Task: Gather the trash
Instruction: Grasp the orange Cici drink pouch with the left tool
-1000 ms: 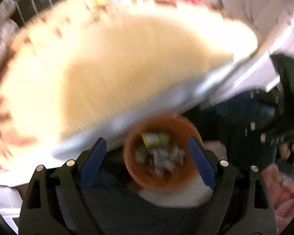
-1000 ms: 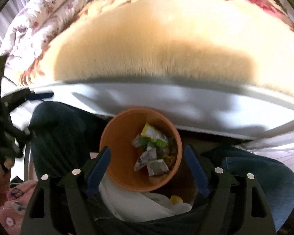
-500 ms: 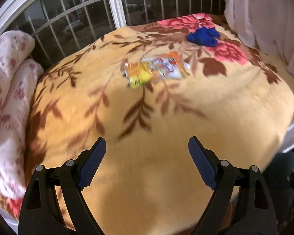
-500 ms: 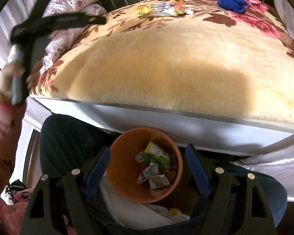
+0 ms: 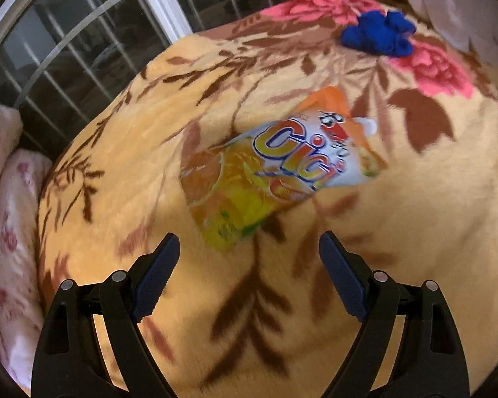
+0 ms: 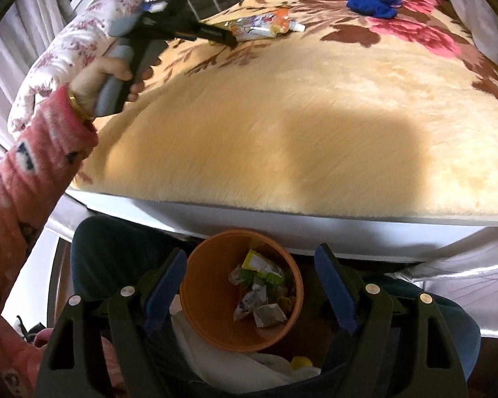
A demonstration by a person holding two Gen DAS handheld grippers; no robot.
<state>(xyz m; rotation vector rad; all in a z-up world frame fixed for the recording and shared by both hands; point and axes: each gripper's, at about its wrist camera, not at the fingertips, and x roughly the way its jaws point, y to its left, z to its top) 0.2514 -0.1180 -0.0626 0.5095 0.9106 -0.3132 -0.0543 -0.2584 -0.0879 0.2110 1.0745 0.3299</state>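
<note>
Take the juice pouch (image 5: 282, 165) as your landmark: it lies on the blanket (image 6: 282, 116) that covers the bed, toward the far side by the window bars (image 5: 83, 66). Behind it and to its right you find the bunched cloth (image 5: 378, 34). To its left, at the bed's edge, lies the folded quilt (image 5: 6, 199). Your left tool (image 5: 249, 255) hangs just before the pouch. Well before it, below the bed's near edge, sits the bucket (image 6: 209, 298) with wrappers (image 6: 259, 295) in it, between the fingers of your right tool (image 6: 249, 275).

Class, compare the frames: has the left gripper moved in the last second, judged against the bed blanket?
Yes. The left gripper has left the orange bin and reached out over the blanket toward the juice pouch, open.
</note>
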